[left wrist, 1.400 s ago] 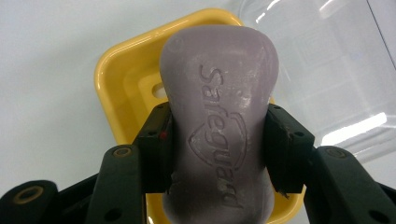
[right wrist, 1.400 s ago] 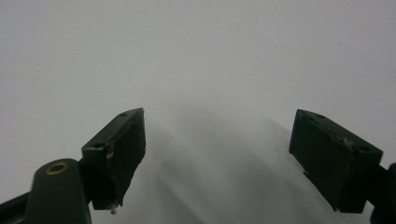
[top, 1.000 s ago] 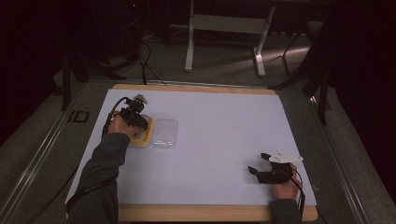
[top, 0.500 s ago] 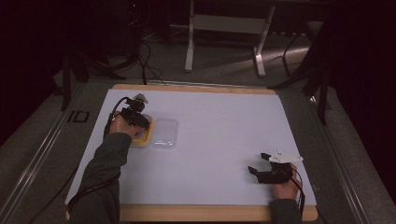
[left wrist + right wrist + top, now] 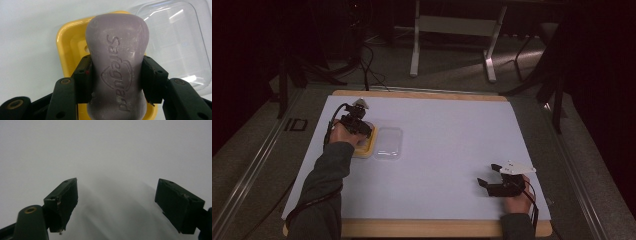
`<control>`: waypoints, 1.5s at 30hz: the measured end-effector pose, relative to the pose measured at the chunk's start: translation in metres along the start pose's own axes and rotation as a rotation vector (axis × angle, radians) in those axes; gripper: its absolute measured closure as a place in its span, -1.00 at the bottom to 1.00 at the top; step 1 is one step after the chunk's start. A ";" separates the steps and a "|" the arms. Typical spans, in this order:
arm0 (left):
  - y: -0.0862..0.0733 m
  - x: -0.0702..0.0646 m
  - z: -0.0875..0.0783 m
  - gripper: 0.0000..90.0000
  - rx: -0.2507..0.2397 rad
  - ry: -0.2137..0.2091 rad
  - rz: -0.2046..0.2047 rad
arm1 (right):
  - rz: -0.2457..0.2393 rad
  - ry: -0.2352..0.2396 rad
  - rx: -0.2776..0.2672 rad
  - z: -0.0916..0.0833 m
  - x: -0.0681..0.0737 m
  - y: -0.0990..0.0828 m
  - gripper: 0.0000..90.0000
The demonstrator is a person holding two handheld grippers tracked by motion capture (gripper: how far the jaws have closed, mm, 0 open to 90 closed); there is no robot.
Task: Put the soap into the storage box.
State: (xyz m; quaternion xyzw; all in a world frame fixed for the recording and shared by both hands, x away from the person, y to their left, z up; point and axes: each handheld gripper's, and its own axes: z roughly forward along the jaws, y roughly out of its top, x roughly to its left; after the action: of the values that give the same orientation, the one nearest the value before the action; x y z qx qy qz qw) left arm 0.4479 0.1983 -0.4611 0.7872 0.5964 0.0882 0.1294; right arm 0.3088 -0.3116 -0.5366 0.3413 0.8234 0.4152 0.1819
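Note:
A lilac bar of soap (image 5: 117, 65) stamped "Safeguard" is clamped between the jaws of my left gripper (image 5: 116, 80), both pads pressing its narrow waist. Under it lies a yellow soap dish (image 5: 65, 42); whether the bar touches the dish I cannot tell. In the high view my left gripper (image 5: 362, 129) hovers over the yellow dish (image 5: 364, 149) at the table's left. My right gripper (image 5: 489, 175) rests near the front right of the white mat, jaws wide apart. The right gripper view has the open jaws of my right gripper (image 5: 116, 205) over bare white surface, nothing between them.
A clear plastic lid (image 5: 388, 142) lies just right of the dish, also clear plastic lid (image 5: 175, 40) in the left gripper view. The white mat (image 5: 447, 135) covers a wooden-edged table (image 5: 422, 227). Dark floor, cables and a metal stand (image 5: 452, 30) lie beyond the far edge.

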 end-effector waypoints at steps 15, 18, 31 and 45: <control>-0.001 0.002 0.003 0.11 0.008 -0.001 -0.025 | -0.002 -0.002 0.002 0.000 0.000 0.000 -0.60; -0.001 0.003 0.003 0.11 0.008 -0.003 -0.027 | -0.001 -0.001 0.002 0.000 0.000 0.000 -0.59; -0.002 0.005 0.009 0.11 0.020 -0.003 -0.032 | -0.003 -0.003 0.003 0.000 0.000 0.000 -0.60; -0.005 0.007 0.015 0.11 0.034 -0.006 -0.035 | -0.007 -0.005 0.005 0.001 0.001 0.000 -0.60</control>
State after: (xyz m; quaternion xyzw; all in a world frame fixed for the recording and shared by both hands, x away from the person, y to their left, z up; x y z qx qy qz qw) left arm 0.4497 0.2053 -0.4768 0.7791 0.6110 0.0736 0.1191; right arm 0.3087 -0.3108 -0.5368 0.3399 0.8251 0.4119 0.1845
